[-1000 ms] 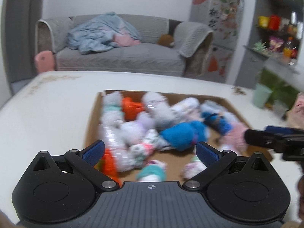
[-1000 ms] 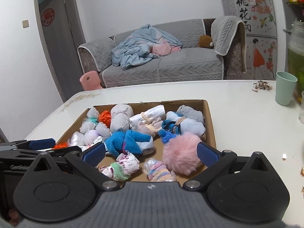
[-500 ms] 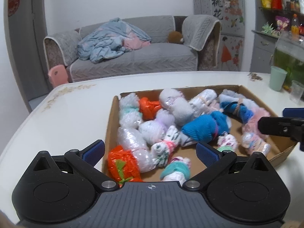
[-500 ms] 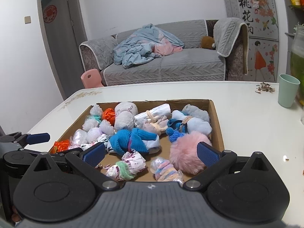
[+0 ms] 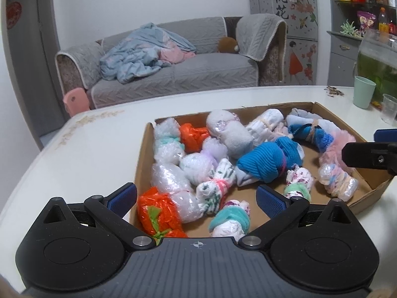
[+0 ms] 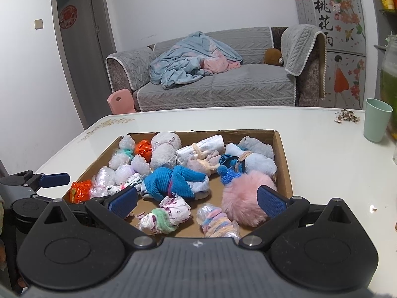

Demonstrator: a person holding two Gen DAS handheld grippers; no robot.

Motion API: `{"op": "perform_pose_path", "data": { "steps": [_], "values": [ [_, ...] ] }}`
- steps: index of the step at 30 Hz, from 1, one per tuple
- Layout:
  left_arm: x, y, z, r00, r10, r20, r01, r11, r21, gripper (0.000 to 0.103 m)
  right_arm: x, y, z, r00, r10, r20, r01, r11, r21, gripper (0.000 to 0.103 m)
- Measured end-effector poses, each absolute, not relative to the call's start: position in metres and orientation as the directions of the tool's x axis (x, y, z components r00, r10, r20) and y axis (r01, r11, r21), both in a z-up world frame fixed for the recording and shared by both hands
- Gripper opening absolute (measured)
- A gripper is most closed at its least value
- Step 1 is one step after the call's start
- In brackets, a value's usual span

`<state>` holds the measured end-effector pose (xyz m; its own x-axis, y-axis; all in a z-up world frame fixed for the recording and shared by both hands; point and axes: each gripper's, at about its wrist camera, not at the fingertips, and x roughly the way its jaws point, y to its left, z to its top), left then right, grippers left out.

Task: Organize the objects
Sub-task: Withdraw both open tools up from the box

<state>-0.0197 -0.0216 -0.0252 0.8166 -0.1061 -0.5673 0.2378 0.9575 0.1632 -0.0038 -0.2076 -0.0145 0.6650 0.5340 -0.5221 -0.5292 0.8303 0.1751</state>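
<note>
A shallow cardboard box (image 5: 144, 146) (image 6: 282, 164) sits on the white table and holds several rolled sock and cloth bundles. Among them are a blue knit bundle (image 5: 268, 161) (image 6: 173, 181), a pink fluffy ball (image 6: 245, 196), orange plastic bundles (image 5: 158, 211) (image 6: 80, 191) and a white fuzzy roll (image 5: 230, 134). My left gripper (image 5: 197, 198) is open and empty above the box's near left corner. My right gripper (image 6: 197, 200) is open and empty above the box's near edge. The right gripper's finger shows in the left wrist view (image 5: 367, 157).
A green cup (image 6: 377, 120) (image 5: 363, 92), a clear cup (image 5: 388, 109) and a scatter of seed shells (image 6: 347, 118) stand on the table's right side. A grey sofa (image 6: 223, 84) with a blanket is behind the table.
Both grippers have drawn back and risen a little, so the box sits lower and farther in view. The left wrist view has turned to the right. Both jaws stay open.
</note>
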Motion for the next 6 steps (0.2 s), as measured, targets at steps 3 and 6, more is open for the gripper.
{"op": "perform_pose_path", "data": {
  "steps": [3, 6],
  "values": [
    [-0.0222, -0.0197, -0.0209, 0.83, -0.113, -0.547, 0.231, 0.961, 0.153, 0.102, -0.0037, -0.2075, -0.0141, 0.664, 0.537, -0.52, -0.53, 0.829, 0.179, 0.102],
    [-0.0248, -0.0182, -0.0167, 0.845, -0.118, -0.522, 0.227, 0.962, 0.151, 0.102, -0.0039, -0.2053, -0.0141, 0.662, 0.538, -0.522, -0.532, 0.828, 0.177, 0.102]
  ]
}}
